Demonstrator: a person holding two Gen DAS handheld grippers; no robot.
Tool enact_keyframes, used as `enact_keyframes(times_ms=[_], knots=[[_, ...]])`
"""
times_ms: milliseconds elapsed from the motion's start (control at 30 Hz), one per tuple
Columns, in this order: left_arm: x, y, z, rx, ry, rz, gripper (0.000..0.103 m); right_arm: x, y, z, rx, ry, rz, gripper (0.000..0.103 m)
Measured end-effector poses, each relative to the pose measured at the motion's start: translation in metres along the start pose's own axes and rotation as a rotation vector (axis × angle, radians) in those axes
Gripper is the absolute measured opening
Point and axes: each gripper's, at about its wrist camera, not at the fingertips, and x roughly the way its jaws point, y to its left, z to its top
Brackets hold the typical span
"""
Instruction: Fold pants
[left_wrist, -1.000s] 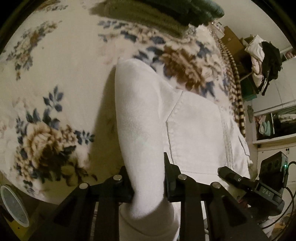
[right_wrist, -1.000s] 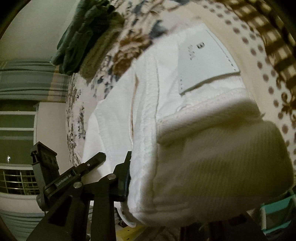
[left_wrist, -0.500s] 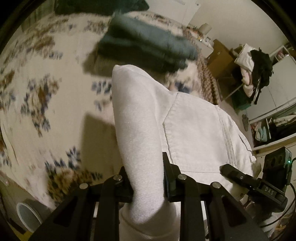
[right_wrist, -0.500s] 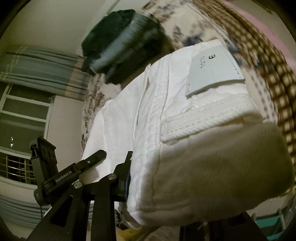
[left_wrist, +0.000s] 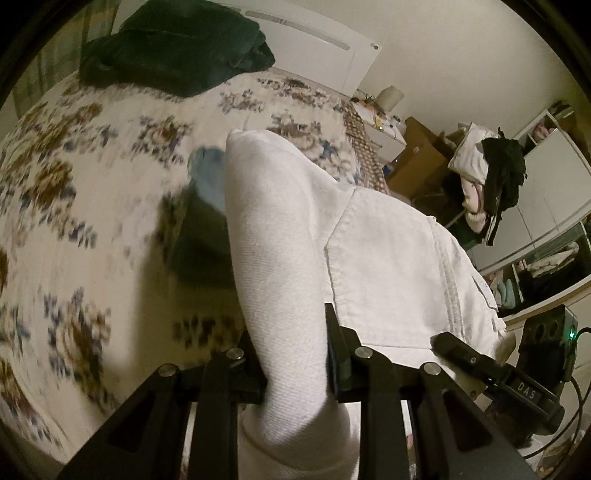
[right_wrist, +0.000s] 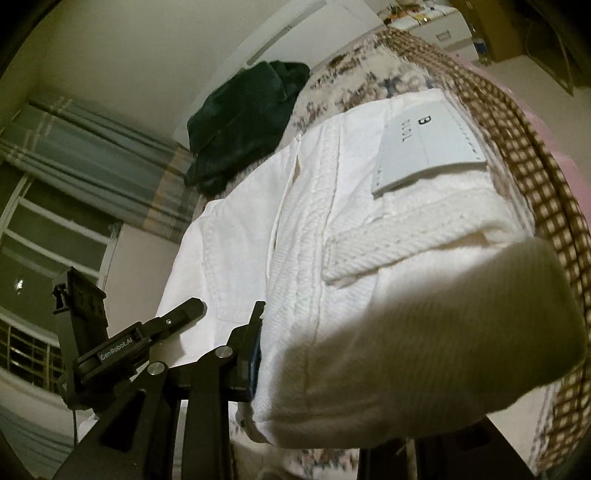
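The folded white pants (left_wrist: 388, 258) hang in the air above the floral bed (left_wrist: 74, 184), held from both sides. My left gripper (left_wrist: 291, 332) is shut on a thick folded edge of them, fabric bulging between its fingers (left_wrist: 334, 343). In the right wrist view the pants (right_wrist: 314, 229) fill the middle, waistband and white label patch (right_wrist: 424, 147) facing up. My right gripper (right_wrist: 351, 332) is shut on the other edge; only its left finger (right_wrist: 255, 332) shows, the other is hidden under the cloth. Each gripper shows in the other's view: the right gripper's body (left_wrist: 480, 365) and the left gripper's body (right_wrist: 147, 332).
A dark green garment heap (left_wrist: 177, 48) lies by the white headboard (left_wrist: 314, 44). A blurred stack of blue and dark folded clothes (left_wrist: 203, 221) sits on the bed behind the pants. Shelves and hung clothes (left_wrist: 495, 177) stand right. Curtains and a window (right_wrist: 55, 221) are left.
Both grippers have risen with the pants, lifting them off the bed. The views now tilt up to the headboard and room, and the folded clothes stack has dropped lower in the picture.
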Motion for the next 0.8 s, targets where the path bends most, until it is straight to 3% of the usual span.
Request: enact_keyframes(times_ms=[200, 367, 600, 800], knots=[[0.032, 0.017, 0.062, 0.018, -0.014, 0.026, 0.020, 0.061, 0.015, 0.074, 0.000, -0.016, 0.014, 0.031], [0.060, 0.033, 0.092, 0.002, -0.012, 0.042, 0.020, 0.112, 0.010, 0.117, 0.001, -0.003, 0.032, 0.031], [0.107, 0.053, 0.121, -0.022, 0.028, 0.048, 0.020, 0.163, -0.014, 0.147, 0.025, 0.010, 0.027, 0.030], [0.137, 0.069, 0.115, -0.038, 0.108, 0.085, 0.022, 0.199, -0.038, 0.150, 0.063, 0.047, 0.006, 0.031]])
